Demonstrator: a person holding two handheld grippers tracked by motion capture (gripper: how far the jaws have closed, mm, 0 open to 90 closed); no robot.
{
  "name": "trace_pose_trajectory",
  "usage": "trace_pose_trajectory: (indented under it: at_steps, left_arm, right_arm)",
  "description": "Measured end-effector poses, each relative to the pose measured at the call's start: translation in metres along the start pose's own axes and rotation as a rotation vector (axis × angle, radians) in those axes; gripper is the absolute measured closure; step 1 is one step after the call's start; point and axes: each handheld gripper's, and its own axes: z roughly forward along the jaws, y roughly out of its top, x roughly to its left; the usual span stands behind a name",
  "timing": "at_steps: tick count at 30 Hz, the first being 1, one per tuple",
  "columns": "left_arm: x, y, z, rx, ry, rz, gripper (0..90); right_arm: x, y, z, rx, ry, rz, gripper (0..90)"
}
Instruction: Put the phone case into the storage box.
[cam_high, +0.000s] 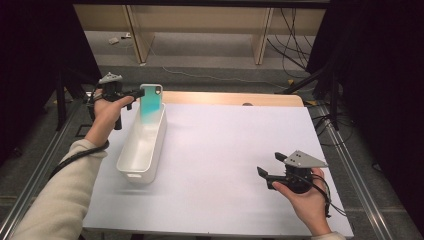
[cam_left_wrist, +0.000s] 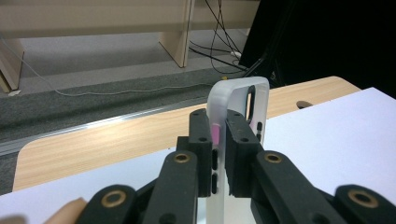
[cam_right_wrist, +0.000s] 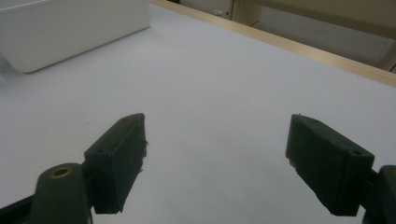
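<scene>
High view: we logged the left claw pinching a translucent teal phone case upright, long axis vertical, directly over the far end of the long white plastic tub; the drop lay straight below.

Left gripper view: jaws clamped the phone case by its frosted edge.

Right gripper view: right claw gaped wide, empty, over the matte white bench.

The phone case between the jaws of the black left claw is frosted translucent white at its rim, teal on its face (a small pink patch shows on its edge). Below it the tub is plain white. The table is white, with a pale wood-grain strip beyond the case. The right claw is black, topped by a grey plate.
</scene>
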Motion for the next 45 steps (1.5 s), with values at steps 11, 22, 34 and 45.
trace_pose_trajectory:
  at_steps: [11,22,34,45]
  left_arm:
    - [0.005,-0.003,0.004,0.023,0.015,-0.002,82.0]
    - [0.005,-0.006,0.01,0.033,0.02,0.002,82.0]
    - [0.007,-0.01,0.013,0.038,0.031,-0.005,82.0]
    - [0.01,-0.013,0.016,0.042,0.036,-0.005,81.9]
  right_arm:
    - [0.0,-0.001,0.002,-0.015,0.002,-0.001,21.5]
    - [0.0,-0.001,0.003,-0.014,0.001,-0.004,21.5]
    - [0.001,-0.001,0.002,-0.005,0.007,0.008,21.5]
    - [0.0,-0.002,0.003,-0.01,0.004,0.002,21.5]
